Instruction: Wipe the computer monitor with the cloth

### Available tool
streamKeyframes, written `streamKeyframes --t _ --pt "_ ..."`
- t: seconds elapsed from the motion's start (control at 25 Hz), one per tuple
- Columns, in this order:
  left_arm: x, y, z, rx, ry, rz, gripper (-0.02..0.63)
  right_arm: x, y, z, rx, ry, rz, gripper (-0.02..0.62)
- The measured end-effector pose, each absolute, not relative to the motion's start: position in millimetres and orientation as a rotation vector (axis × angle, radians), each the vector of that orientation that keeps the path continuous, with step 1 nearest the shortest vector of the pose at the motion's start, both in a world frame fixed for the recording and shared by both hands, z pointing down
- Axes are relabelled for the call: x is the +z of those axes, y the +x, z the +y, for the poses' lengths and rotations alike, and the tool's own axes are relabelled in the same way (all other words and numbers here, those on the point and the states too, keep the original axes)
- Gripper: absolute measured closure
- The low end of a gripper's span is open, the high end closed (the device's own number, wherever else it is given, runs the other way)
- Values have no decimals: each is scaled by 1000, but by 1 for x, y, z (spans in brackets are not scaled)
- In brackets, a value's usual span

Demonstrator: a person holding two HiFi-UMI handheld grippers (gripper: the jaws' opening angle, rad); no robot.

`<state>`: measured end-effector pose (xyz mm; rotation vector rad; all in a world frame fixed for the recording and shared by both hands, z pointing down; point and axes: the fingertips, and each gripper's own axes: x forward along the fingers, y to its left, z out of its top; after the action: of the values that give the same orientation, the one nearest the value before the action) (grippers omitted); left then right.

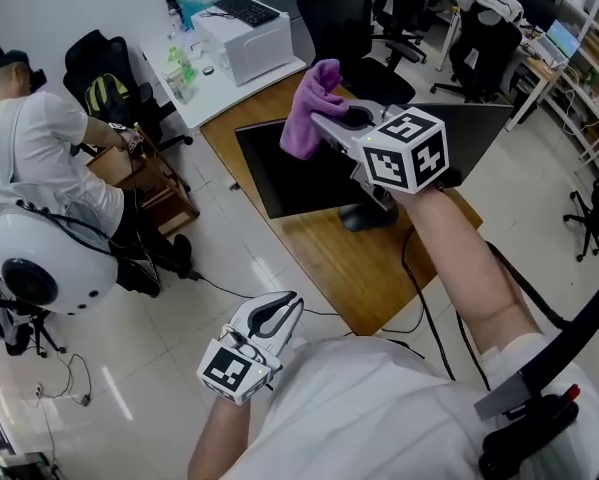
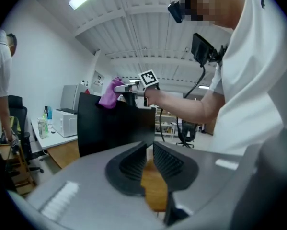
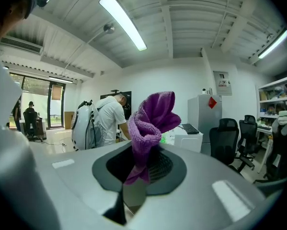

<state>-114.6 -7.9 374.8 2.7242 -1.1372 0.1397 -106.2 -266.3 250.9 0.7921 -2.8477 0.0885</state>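
A black monitor [image 1: 297,176] stands on a wooden desk [image 1: 351,268], its dark screen facing me. My right gripper [image 1: 331,118] is raised over the monitor's top edge and is shut on a purple cloth [image 1: 312,108]. In the right gripper view the cloth [image 3: 153,116] bunches up out of the right gripper [image 3: 142,150]. My left gripper [image 1: 281,313] hangs low by my body, off the desk's near corner, shut with nothing in it. In the left gripper view the left gripper [image 2: 149,145] points at the monitor [image 2: 112,126], with the cloth [image 2: 109,94] held above it.
A person in a white shirt [image 1: 39,158] bends over boxes [image 1: 154,183] at the left, beside a white rounded case [image 1: 44,258]. A white table [image 1: 204,93] carries a white appliance [image 1: 247,40] and bottles. Office chairs [image 1: 354,28] stand behind the desk. Cables trail on the floor.
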Motion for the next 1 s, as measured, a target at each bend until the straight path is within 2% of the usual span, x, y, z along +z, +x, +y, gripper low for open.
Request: streamKeyframes --t 1.0 --pt "375 -44 -25 214 2790 -1016 541 249 16 -294 100 996 -2807 548"
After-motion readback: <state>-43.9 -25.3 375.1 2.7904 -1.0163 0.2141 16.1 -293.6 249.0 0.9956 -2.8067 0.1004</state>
